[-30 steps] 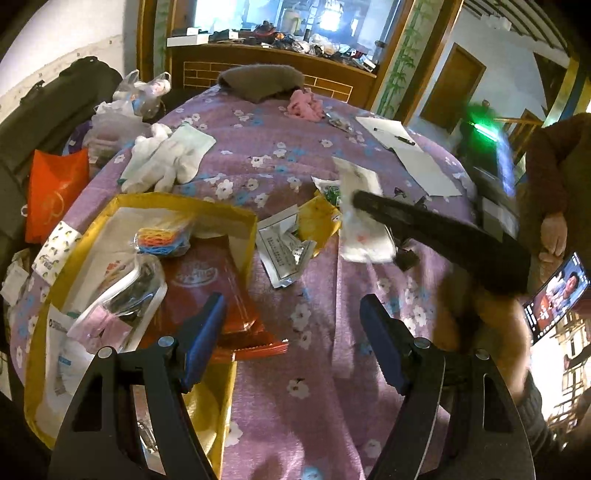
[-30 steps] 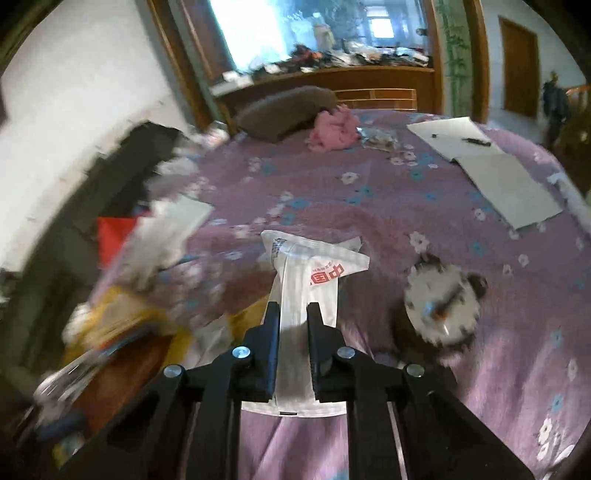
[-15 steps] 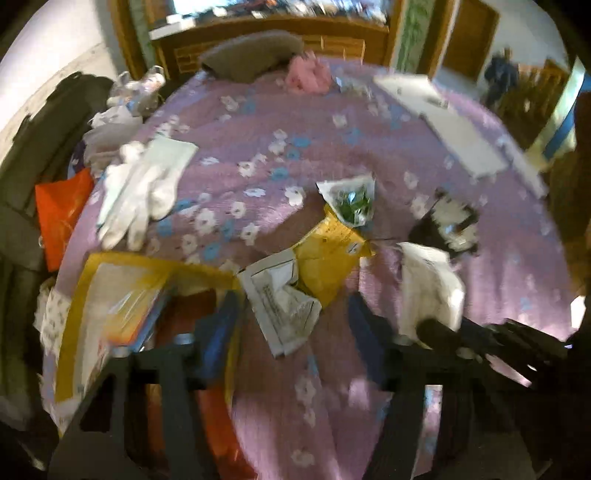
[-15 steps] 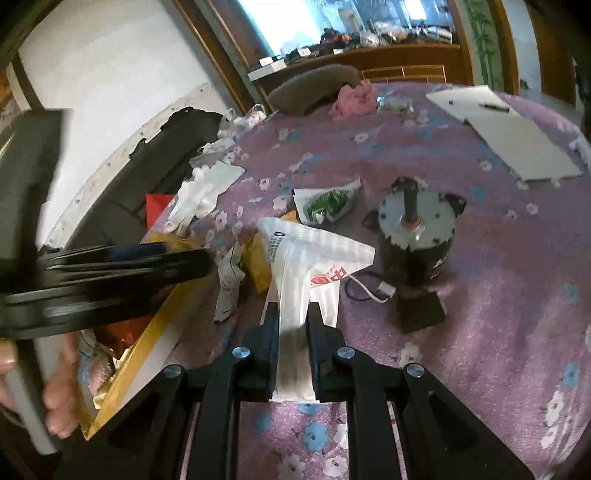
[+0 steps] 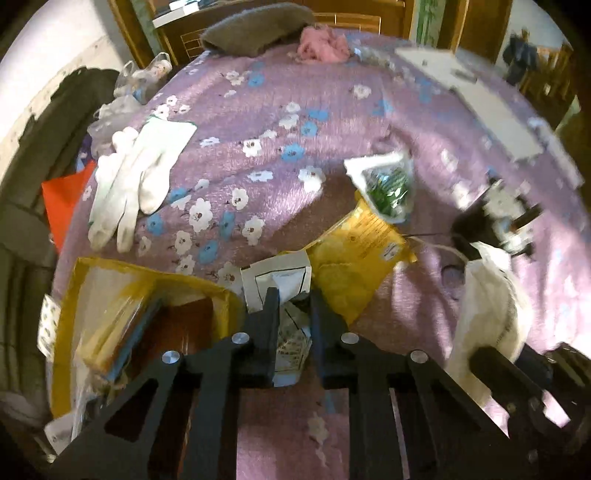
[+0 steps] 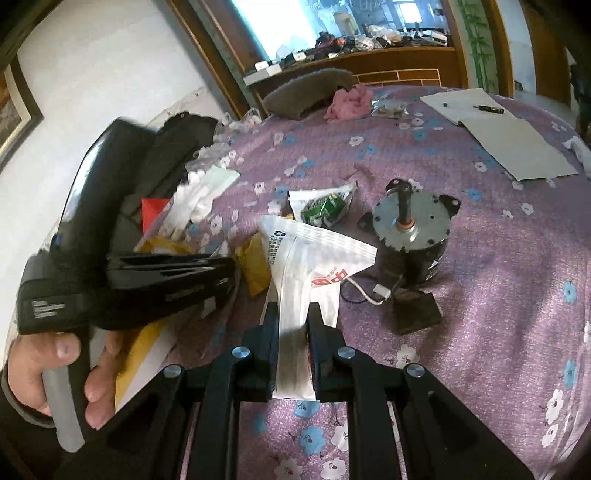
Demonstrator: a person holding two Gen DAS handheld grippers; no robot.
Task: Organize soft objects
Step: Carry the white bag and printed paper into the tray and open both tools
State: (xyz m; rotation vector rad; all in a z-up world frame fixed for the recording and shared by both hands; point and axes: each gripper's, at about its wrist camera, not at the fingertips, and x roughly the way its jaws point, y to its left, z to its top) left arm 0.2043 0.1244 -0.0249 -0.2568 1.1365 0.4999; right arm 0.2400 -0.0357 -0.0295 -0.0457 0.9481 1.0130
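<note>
My left gripper (image 5: 293,295) points down at a crumpled white printed packet (image 5: 291,339) beside the yellow box (image 5: 68,295). Its jaws are closing, with the packet pinched between the fingers. The same gripper (image 6: 227,273) shows at the left of the right wrist view, held by a hand (image 6: 55,365). My right gripper (image 6: 293,308) is shut on a white plastic pouch (image 6: 314,251) with red print, held just above the purple flowered cloth (image 6: 498,277). That pouch (image 5: 484,295) also shows at the right of the left wrist view.
White gloves (image 5: 136,173), a yellow packet (image 5: 354,266) and a clear bag of green pieces (image 5: 388,184) lie on the cloth. A small motor (image 6: 410,229) with a wire stands beside the pouch. A pink cloth (image 5: 321,44), a grey cushion (image 5: 255,29) and papers (image 6: 498,125) lie at the far side.
My left gripper has swung from over the yellow box down onto the white printed packet and closed its jaws around it. The right gripper has moved slightly with its pouch.
</note>
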